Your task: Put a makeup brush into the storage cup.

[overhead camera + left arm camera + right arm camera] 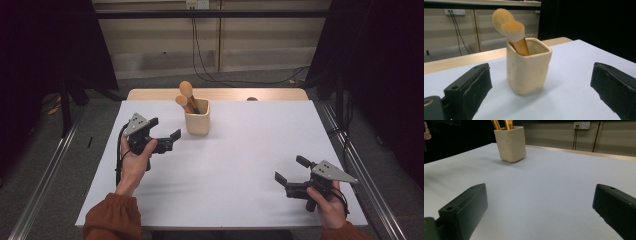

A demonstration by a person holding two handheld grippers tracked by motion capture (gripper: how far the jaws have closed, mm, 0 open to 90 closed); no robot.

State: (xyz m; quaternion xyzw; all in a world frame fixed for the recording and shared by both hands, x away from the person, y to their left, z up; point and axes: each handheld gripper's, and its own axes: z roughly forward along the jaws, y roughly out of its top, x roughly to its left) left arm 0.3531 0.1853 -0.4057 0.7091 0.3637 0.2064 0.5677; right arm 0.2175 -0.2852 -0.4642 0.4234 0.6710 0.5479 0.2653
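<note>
One table point(240, 170) is seen from above, covered by a single white sheet, with a strip of pale wood left bare along its far edge. A grey floor and dark curtains are seen around it, and one wall socket with cables is seen on the far wall.

Two grippers are counted, each held in one hand of a person whose rust-coloured sleeves come in from the near edge. The left gripper point(165, 134) is held above the left part of the table, pointed towards the cup. Its jaws are spread wide and nothing is held or touched by them; in the left gripper view the cup is framed between the two black jaws, with clear space on both sides. The right gripper point(291, 169) is held low over the near right corner of the table, well apart from the cup. Its jaws are also spread wide, and only bare white sheet is seen between them in the right gripper view.

One cream cup point(197, 118) with squared sides is stood upright on the sheet, towards the far side and a little left of centre, just beside the left gripper's jaws.

Two makeup brushes point(186, 90) are held in the cup, handles down and fluffy tan heads up, both leaned towards the far left. In the left gripper view the two heads are seen overlapping above the rim.
</note>
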